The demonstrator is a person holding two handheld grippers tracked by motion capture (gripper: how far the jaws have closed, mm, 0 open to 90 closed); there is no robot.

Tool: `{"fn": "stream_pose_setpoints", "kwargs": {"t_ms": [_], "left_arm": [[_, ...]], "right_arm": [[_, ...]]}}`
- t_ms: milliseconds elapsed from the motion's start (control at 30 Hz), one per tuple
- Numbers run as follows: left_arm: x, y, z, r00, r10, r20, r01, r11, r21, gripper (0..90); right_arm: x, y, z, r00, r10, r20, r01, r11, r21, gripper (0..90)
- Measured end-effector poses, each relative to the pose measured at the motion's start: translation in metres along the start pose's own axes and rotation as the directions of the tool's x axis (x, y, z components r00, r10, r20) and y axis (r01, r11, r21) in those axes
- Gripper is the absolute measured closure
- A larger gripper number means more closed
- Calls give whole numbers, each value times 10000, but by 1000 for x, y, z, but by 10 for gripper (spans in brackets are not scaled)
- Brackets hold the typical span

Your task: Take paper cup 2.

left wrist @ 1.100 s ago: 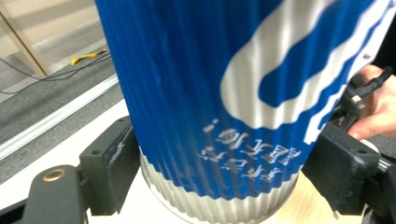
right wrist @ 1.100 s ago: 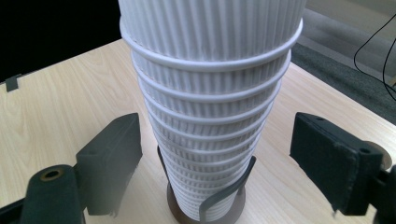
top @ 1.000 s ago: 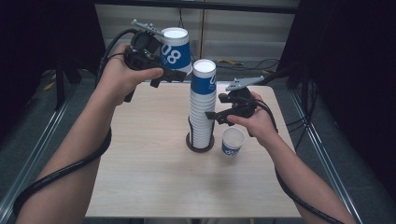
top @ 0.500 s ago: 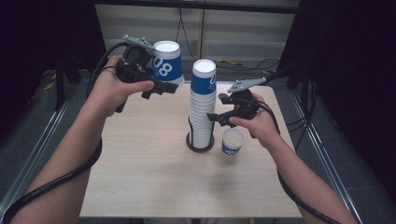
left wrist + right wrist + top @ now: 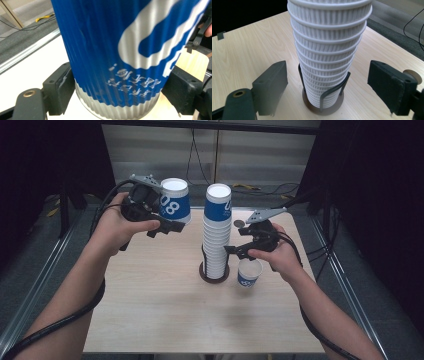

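Item 1: left gripper (image 5: 172, 226), held above table's far-left part, jaws clamped on inverted blue cup (image 5: 174, 200), base up, mouth down. Vs earlier high-view frames: gripper + cup have come down and toward the person, further from the stack; grip unchanged.

Item 2: right gripper (image 5: 231, 249), just right of cup stack (image 5: 217, 232), jaws wide, nothing between pads. No visible shift vs earlier frames.

Item 3: cup stack, inverted cups in wire holder (image 5: 323, 98) on round base, centre of table (image 5: 150, 310). Same place as before.

Item 4: single cup (image 5: 249, 272), upright, mouth up, on table just right of holder, below right hand. Unmoved.

View notes: left gripper view gives cup's ribbed wall, white print upside down, white rim band (image 5: 117, 108) low between both black jaws, pads touching its sides; high view too far for that. Right gripper view gives stacked rims and holder wires close, stack framed between open jaws but ahead of them, not touched; high view adds the blue top cup of the stack.
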State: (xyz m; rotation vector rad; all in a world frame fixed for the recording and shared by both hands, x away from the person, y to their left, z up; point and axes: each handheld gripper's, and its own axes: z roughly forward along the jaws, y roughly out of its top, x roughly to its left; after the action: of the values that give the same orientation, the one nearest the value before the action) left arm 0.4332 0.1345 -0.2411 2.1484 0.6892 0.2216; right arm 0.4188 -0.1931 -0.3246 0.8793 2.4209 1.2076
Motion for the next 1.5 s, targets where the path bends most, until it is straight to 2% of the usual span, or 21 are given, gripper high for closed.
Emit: {"fn": "stream_pose_setpoints", "kwargs": {"t_ms": [233, 467, 833, 900, 967, 1133, 1367, 1500], "left_arm": [[-3, -15, 7, 9998, 185, 5, -185, 9987, 469, 185], [-1, -28, 14, 9999, 127, -23, -125, 9978, 644, 185], [-4, -49, 30, 9996, 180, 234, -205, 9939, 1081, 185], [-5, -51, 31, 9995, 134, 291, -166, 9935, 1124, 185], [-7, -55, 36, 9990, 258, 377, -306, 9907, 1327, 185], [-12, -59, 43, 9981, 338, 513, -411, 9880, 1492, 185], [-19, -63, 52, 9967, 345, 735, -457, 9867, 1561, 185], [-23, -67, 58, 9948, 575, 841, -720, 9808, 1812, 185]], "right_arm": [[1, -7, -3, 9999, -32, -157, 34, 9999, 98, 158], [1, -11, -5, 9998, -28, -212, 30, 10000, 70, 158], [4, -20, -7, 9993, -249, -272, 257, 9992, 299, 157], [4, -22, -8, 9992, -253, -312, 263, 9991, 325, 158], [4, -24, -8, 9990, -328, -316, 342, 9984, 454, 157], [4, -27, -10, 9982, -444, -406, 465, 9975, 539, 159], [7, -34, -12, 9969, -556, -563, 594, 9959, 688, 160], [7, -38, -12, 9961, -638, -612, 681, 9951, 718, 160]]}}
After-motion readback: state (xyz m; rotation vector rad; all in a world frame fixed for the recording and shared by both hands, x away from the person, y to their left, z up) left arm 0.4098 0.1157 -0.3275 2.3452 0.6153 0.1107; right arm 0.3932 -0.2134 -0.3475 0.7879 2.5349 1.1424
